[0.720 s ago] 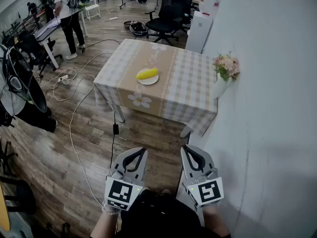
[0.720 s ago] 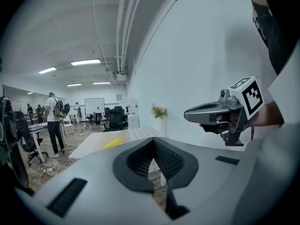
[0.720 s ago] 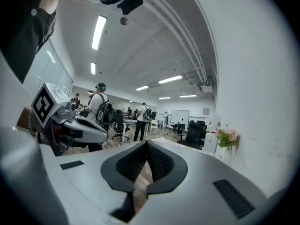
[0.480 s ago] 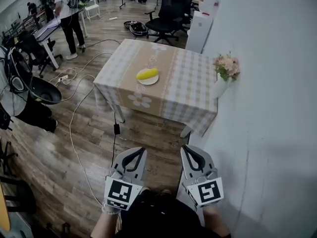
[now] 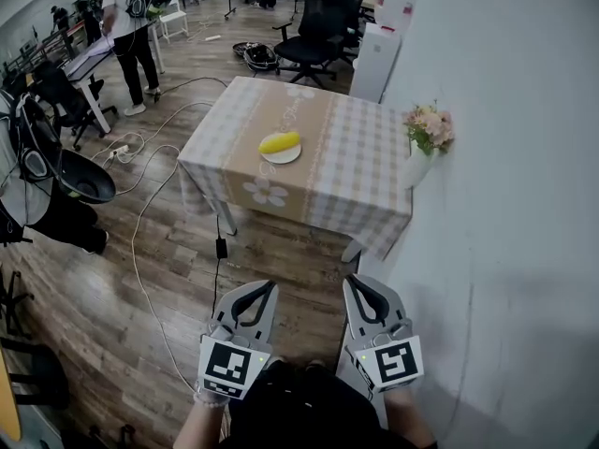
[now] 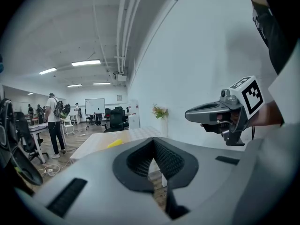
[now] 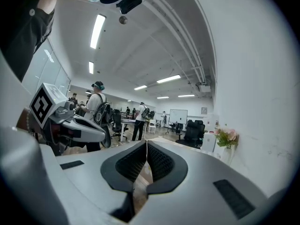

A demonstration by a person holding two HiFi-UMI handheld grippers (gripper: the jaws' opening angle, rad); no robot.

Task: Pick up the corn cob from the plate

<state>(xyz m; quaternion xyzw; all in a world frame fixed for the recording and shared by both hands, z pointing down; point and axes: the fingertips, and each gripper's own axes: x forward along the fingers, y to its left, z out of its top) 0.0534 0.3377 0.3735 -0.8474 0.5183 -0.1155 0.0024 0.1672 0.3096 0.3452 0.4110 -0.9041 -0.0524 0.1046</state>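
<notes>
Yellow corn cob [image 5: 279, 141] is seen lying on a white plate [image 5: 281, 156] on the checked tabletop [image 5: 356, 162]; wooden floor [image 5: 140, 279] surrounds it. Well short of it, the left claw [image 5: 258, 290] and the right claw [image 5: 359, 284] are held closed, empty.

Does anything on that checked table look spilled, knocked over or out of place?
Nothing stands out. The corn cob lies on its plate mid-table, the flower vase stands at the wall-side edge, and the tablecloth hangs smooth.
</notes>
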